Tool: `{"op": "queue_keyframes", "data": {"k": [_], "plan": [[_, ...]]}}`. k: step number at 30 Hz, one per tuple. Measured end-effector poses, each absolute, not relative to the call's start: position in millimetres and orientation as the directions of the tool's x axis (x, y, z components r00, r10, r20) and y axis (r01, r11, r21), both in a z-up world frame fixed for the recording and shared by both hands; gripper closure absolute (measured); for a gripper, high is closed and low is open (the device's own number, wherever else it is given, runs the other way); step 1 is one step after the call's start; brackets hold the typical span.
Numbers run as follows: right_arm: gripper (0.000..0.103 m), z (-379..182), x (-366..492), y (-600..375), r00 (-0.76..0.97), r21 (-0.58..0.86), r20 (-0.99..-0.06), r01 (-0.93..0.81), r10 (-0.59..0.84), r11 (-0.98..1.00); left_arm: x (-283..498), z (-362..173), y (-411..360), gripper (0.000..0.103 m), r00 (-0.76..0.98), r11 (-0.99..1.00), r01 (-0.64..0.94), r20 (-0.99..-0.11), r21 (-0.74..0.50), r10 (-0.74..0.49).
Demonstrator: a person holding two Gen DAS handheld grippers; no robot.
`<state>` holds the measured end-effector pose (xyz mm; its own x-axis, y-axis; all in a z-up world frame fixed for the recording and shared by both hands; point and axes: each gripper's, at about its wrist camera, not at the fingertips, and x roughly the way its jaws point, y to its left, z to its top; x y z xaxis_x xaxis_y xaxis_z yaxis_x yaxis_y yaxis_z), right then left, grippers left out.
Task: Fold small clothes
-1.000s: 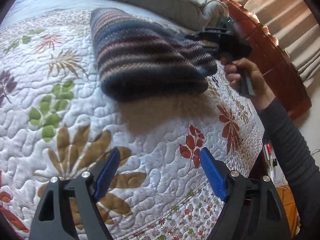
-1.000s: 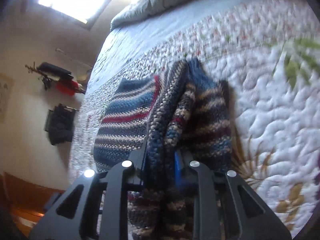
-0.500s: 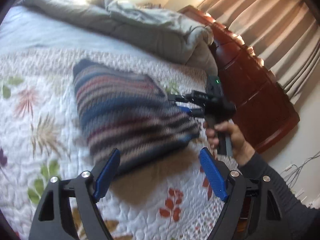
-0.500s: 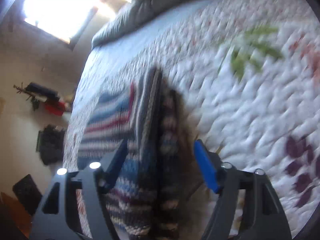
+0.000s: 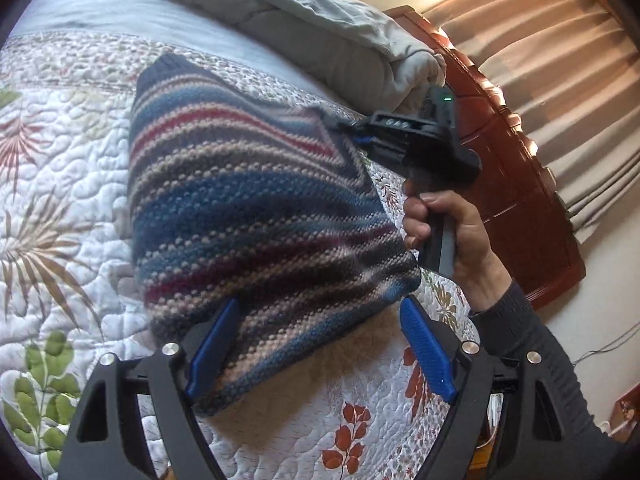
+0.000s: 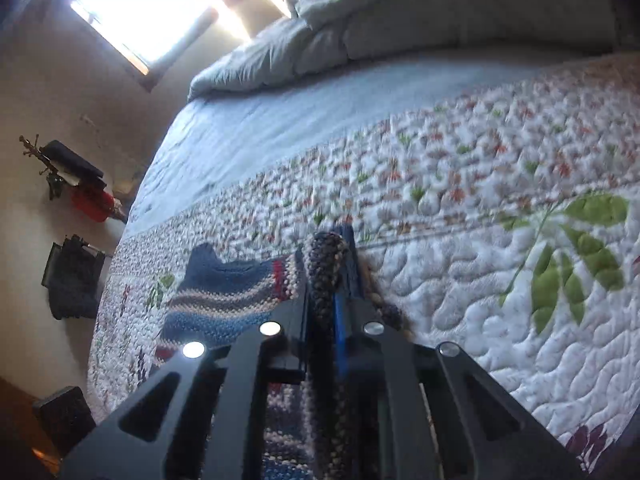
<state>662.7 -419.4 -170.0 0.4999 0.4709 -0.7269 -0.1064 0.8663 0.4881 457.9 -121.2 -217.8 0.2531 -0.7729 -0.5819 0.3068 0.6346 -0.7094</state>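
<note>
On the bed, over a white quilt [image 5: 72,216] stitched with leaf and flower patterns, lies a folded striped knit sweater [image 5: 248,216] in blue, red, grey and cream bands. From the left wrist view the left tool [image 5: 316,348] hovers just above the sweater's near edge with its blue pads [image 5: 208,352] spread wide, one pad over the knit and the other over the quilt beside the sweater's corner; neither pad grips anything. At the sweater's far right corner, the right tool [image 5: 360,136] is pressed together on the knit, pinching a fold of it, and a bare hand [image 5: 448,232] with a dark sleeve holds that tool's handle upright beside the sweater's right edge.

From the right wrist view the right tool [image 6: 334,276] has a thick roll of the sweater [image 6: 224,300] clamped between its fingers, the roll standing up between them while the rest of the garment spreads to the left on the quilt [image 6: 460,280].

Beyond the sweater a rumpled grey duvet [image 5: 304,28] is heaped at the far side of the bed, next to a reddish wooden bed frame [image 5: 516,168] and tan curtains [image 5: 560,72]. A bright window [image 6: 152,4] shows in the right wrist view
</note>
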Motion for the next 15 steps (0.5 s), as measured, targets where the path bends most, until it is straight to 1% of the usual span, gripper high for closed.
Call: {"op": "queue_keyframes", "data": {"k": [1,2,3,5,7,8,12,15], "plan": [[0.095,-171,662,-427,0.525,0.491,-0.723,-0.066,0.449,0.868,457,-220,-121,0.020,0.250,0.630,0.308,-0.578,-0.713,-0.776],[0.095,-183,666,-434,0.506,0.492,-0.752,0.006,0.422,0.871,457,-222,-120,0.020,0.247,0.625,0.311,-0.574,-0.716,-0.781],[0.094,-199,671,-434,0.451,0.490,-0.787,0.044,0.420,0.871,456,-225,-119,0.020,0.244,0.621,0.311,-0.571,-0.719,-0.783],[0.093,-214,670,-428,0.421,0.451,-0.816,0.035,0.396,0.892,457,-228,-118,0.020,0.241,0.617,0.298,-0.568,-0.728,-0.787],[0.087,-208,667,-433,0.431,0.491,-0.795,0.041,0.427,0.870,457,-229,-117,0.020,0.239,0.615,0.291,-0.567,-0.732,-0.788],[0.077,-198,663,-432,0.452,0.486,-0.787,0.037,0.419,0.873,457,-228,-115,0.020,0.238,0.614,0.287,-0.567,-0.735,-0.789],[0.076,-152,613,-431,0.502,0.485,-0.737,-0.075,0.453,0.871,451,-208,-112,0.020,0.245,0.614,0.329,-0.563,-0.717,-0.789],[0.076,-141,562,-424,0.495,0.493,-0.717,-0.135,0.490,0.859,455,-186,-113,0.020,0.266,0.602,0.382,-0.540,-0.702,-0.799]]}}
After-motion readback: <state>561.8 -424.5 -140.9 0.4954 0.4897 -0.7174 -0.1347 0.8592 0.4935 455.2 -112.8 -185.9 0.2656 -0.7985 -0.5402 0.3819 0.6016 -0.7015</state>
